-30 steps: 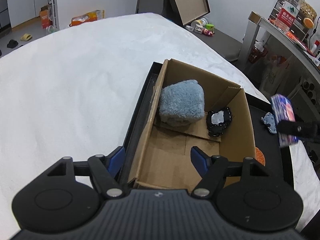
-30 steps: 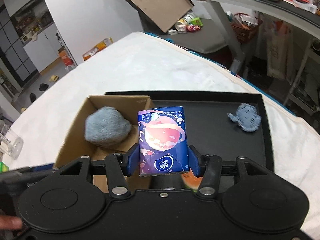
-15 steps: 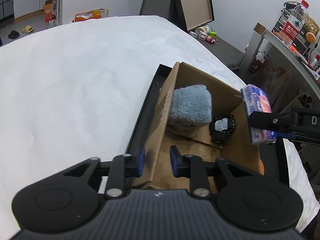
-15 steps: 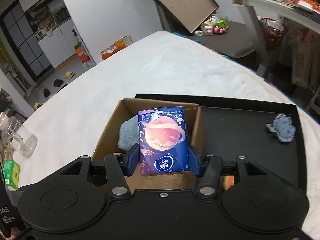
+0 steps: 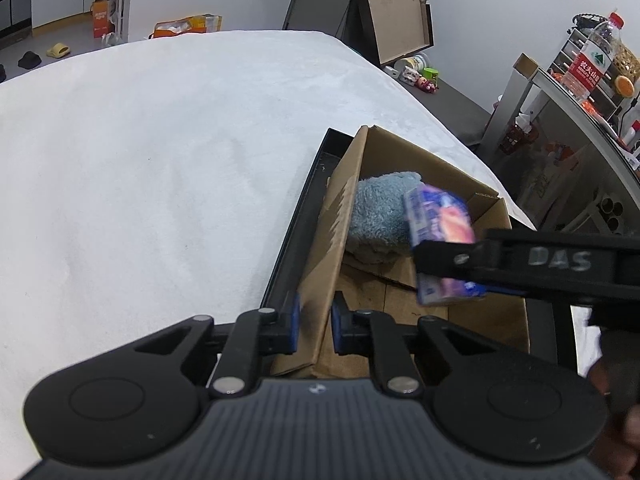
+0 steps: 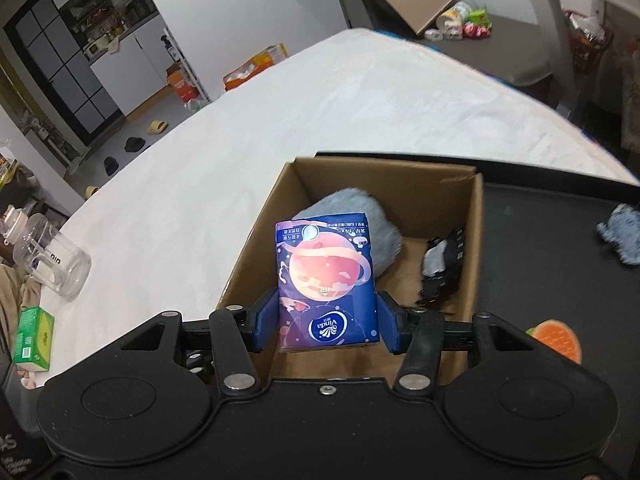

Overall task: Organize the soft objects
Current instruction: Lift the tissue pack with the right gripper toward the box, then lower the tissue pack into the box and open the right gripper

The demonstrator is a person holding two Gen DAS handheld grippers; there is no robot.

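Left hand-held gripper (image 5: 313,328): blue pads pinched on the near side wall of the cardboard box (image 5: 332,240), one pad outside, one inside; the corrugated wall stands upright between them.

Right hand-held gripper (image 6: 327,326): clamped on a tissue pack (image 6: 326,284), glossy blue wrapper printed with a pink ringed planet, flat rectangular, held upright over the open box (image 6: 474,240). From the left wrist view the same pack (image 5: 438,236) hangs over the box interior, motion-blurred, its lower edge cut by the black gripper finger.

Inside box: fluffy grey-blue folded cloth (image 6: 352,208) against the far wall, partly hidden by the pack; a black-edged soft item with white centre (image 6: 442,264), shape hard to read.

Box sits in a black tray (image 6: 560,216) on a white, matte-covered desk (image 5: 160,160). On the tray: small blue fuzzy piece (image 6: 622,232); orange round piece (image 6: 556,338), partly hidden by the gripper body.
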